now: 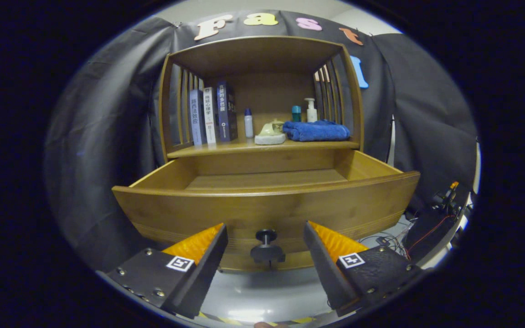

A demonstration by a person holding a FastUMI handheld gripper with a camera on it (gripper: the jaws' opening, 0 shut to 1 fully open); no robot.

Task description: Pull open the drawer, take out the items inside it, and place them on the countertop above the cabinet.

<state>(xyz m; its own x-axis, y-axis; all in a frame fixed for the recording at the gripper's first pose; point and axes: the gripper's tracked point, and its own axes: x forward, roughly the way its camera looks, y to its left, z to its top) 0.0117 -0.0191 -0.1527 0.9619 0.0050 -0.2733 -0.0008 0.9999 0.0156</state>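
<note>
Honey-brown wood formed the pulled-out drawer (267, 200), its visible floor bare. The gripper (266, 237) stood wide, holding nothing, its fingers flanking the dark round knob (266, 248). A folded blue towel (316, 130) lay at the countertop's (226, 148) right edge. Emptying seemed done; closing possibly next.

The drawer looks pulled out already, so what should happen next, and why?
Probably lift the tool up over the drawer front to look inside. Its fingers stand open either side of the knob, and the visible drawer floor shows no items yet.

Spread fingers (223, 232) flanking open drawer's (267, 205) knob (267, 246)
</note>
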